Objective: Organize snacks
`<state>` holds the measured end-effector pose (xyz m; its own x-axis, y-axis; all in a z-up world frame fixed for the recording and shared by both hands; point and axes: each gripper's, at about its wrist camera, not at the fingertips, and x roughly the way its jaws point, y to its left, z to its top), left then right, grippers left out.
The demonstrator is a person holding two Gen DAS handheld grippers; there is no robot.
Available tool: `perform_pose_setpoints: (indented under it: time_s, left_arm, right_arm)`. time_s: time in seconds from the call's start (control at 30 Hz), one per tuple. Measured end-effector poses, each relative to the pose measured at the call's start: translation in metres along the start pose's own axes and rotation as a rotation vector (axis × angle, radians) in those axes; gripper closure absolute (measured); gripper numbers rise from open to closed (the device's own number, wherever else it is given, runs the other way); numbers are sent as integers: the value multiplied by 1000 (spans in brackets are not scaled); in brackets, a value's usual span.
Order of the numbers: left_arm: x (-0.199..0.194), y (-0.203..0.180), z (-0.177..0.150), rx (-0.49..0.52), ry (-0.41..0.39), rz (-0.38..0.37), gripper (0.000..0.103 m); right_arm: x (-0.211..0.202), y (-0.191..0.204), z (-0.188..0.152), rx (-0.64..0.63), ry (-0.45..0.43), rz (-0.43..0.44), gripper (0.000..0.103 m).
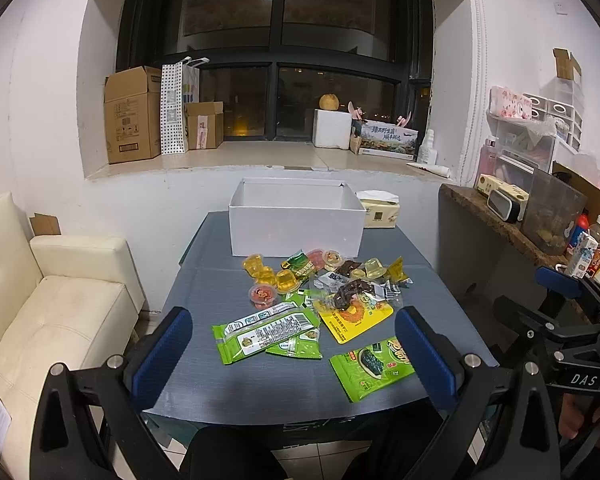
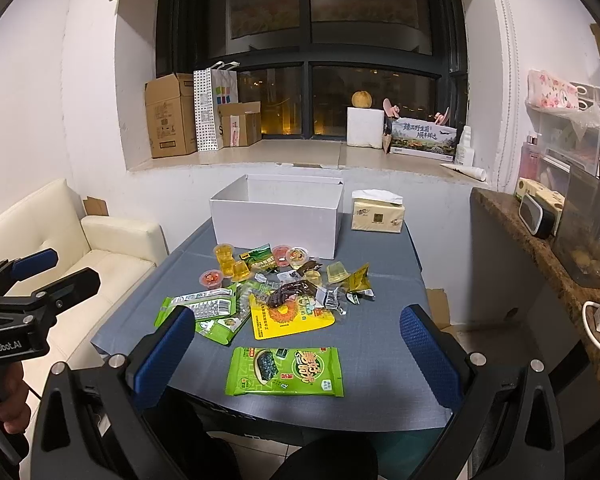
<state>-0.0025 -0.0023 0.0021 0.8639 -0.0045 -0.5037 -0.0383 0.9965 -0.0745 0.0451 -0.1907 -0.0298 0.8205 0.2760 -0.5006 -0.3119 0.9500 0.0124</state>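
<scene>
A dark window with cartons on its sill backs a small room, a cream sofa (image 1: pixel 60 308) to the left and a cluttered shelf to the right; in the middle stands a grey-blue table (image 2: pixel 380 344). At the table's far edge sits an open white box (image 2: pixel 276 216), with a tissue pack (image 2: pixel 377 216) near the far right corner. The snacks lie loose between the box and the near edge: jelly cups (image 2: pixel 232 266) and small wrapped sweets just in front of the box, a yellow packet (image 2: pixel 290 318) and green packets (image 2: pixel 212 312) at mid-table, and a green seaweed packet (image 2: pixel 285 372) alone, closest to the near edge. Nothing appears to be in the box yet, so the sorting looks barely begun. The right gripper (image 2: pixel 296 354) hangs above the near edge with its jaws spread wide and empty; the seaweed packet lies straight ahead between the two blue pads, its long axis running left to right, across the line of the fingers. The left gripper (image 1: pixel 294 354) is equally wide and empty, and from it the same packet lies off to the right, under its right pad. The right hand is therefore judged the nearer and better lined up; a thin flat packet would likely need pinching at an edge.
</scene>
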Motion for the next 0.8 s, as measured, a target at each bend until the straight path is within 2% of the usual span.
perform_pose_setpoints:
  time_s: [0.8]
  left_arm:
    - [-1, -1, 0, 8, -4, -1, 0]
  right_arm:
    - [-1, 0, 0, 5, -9, 12, 0]
